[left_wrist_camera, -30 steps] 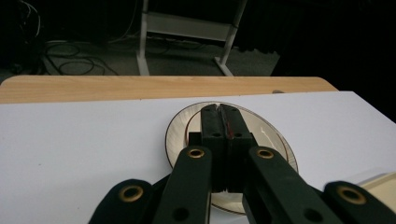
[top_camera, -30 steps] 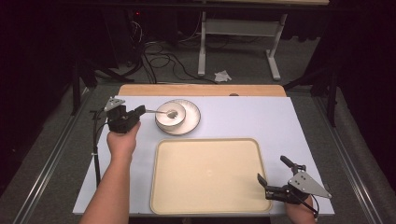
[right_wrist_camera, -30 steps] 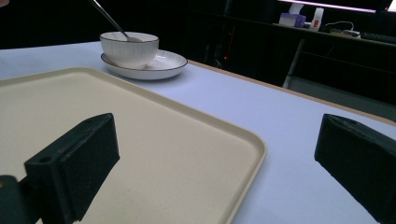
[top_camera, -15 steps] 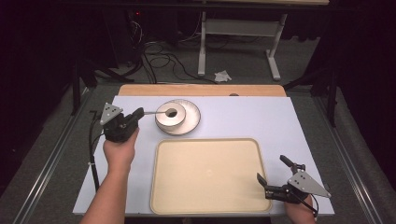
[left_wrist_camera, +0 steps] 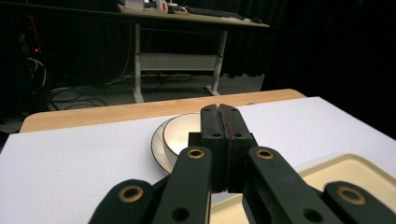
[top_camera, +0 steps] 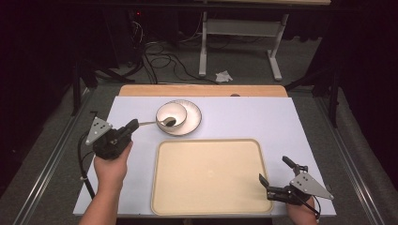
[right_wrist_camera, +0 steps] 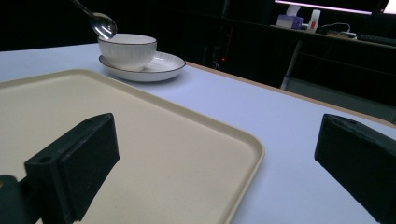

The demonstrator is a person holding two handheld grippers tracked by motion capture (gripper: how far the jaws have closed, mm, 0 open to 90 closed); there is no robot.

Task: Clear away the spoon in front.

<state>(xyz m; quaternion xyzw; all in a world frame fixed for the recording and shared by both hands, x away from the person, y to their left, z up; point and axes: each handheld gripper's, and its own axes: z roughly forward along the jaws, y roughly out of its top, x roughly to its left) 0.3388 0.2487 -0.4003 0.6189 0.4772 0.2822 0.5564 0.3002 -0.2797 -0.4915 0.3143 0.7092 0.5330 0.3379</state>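
Jaws of the left gripper [top_camera: 133, 125] are pressed together on the handle of a spoon [top_camera: 165, 123]; in the left gripper view the two black jaws meet with no gap. Spoon is lifted, its head hanging over the white bowl [top_camera: 171, 116], clear of the rim as seen in the right gripper view [right_wrist_camera: 103, 24]. Bowl sits on a dark-rimmed plate [top_camera: 193, 123] on the white table [top_camera: 263, 117], just behind the cream tray [top_camera: 209, 176]. Left hand [top_camera: 111, 165] is at the table's left side, beside the tray. Right gripper [top_camera: 274, 176] has its jaws wide apart, nothing between them, at the tray's near right corner; the right gripper view shows tray and table through the gap.
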